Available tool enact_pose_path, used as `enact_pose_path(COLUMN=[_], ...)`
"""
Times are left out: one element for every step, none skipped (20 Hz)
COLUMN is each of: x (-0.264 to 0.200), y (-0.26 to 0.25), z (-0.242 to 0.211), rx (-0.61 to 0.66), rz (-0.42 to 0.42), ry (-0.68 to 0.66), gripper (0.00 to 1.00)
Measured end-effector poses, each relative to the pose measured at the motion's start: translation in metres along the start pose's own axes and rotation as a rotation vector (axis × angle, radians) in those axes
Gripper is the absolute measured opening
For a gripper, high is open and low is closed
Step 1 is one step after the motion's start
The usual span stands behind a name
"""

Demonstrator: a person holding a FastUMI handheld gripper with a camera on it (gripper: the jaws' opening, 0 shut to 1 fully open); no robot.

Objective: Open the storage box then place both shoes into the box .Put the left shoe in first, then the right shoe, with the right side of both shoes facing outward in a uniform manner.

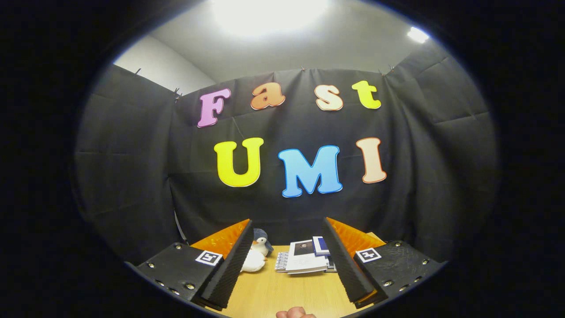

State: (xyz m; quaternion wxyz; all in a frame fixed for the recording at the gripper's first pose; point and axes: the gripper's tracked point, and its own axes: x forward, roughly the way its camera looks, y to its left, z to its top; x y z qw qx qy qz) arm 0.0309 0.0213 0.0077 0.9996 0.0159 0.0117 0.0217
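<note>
1. Spreading wide apart, the claw [289, 260] is holding nothing; its two black ribbed fingers [229, 269] are angling up and away from each other, with open counter showing between them.
2. Lying between and beneath the fingers, the wooden counter [282, 293] is running forward toward the black cloth wall [132, 176] of the booth.
3. The storage box and the shoes named in the task are not appearing anywhere ahead of the fingers, so where they are cannot be told.
4. Sitting just beyond the left finger's tip, a small plush penguin [257, 254] with a grey-blue head and white body is resting on the counter, partly hidden by that finger.
5. Lying beyond the gap between the fingers, nearer the right finger, a stack of booklets [304, 258] is sitting on the counter, with a white one on top and a dark blue one behind it touching the right finger's edge as seen from here.
6. Showing behind each finger, an orange panel [220, 240] is backing the black pad, and each black finger mount is carrying a square black-and-white marker [208, 258].
7. Peeking in at the near edge of the counter, a bit of a person's hand [295, 313] is appearing below the gap between the fingers.
8. Glowing overhead, a bright ceiling light [269, 13] is shining above the cloth wall.
</note>
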Motion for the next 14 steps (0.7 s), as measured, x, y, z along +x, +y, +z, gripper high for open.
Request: enact_pose_path(x=[0.0, -0.001, -0.002, -0.001, 0.001, 0.002, 0.004, 0.006, 0.008, 0.01, 0.011, 0.012, 0.013, 0.014], y=[0.002, 0.004, 0.005, 0.005, 0.003, 0.002, 0.0, -0.002, -0.002, -0.005, -0.008, -0.011, -0.014, -0.017], z=[-0.001, -0.001, -0.001, 0.001, 0.003, 0.004, 0.001, 0.001, 0.002, 0.0, 0.0, -0.001, -0.001, -0.001], rx=[0.003, 0.0, -0.002, -0.009, -0.021, -0.033, -0.044, -0.047, -0.045, -0.04, -0.034, -0.028, -0.023, -0.017], rz=[0.001, 0.006, 0.015, 0.02, 0.023, 0.024, 0.029, 0.035, 0.041, 0.045, 0.047, 0.049, 0.048, 0.047], ry=[0.0, -0.001, -0.005, -0.012, -0.023, -0.029, -0.027, -0.032, -0.031, -0.028, -0.025, -0.025, -0.026, -0.035], gripper=[0.95, 0.95, 0.95, 0.94, 0.94, 0.95, 0.95, 0.95, 0.95, 0.94, 0.95, 0.95, 0.95, 0.95])
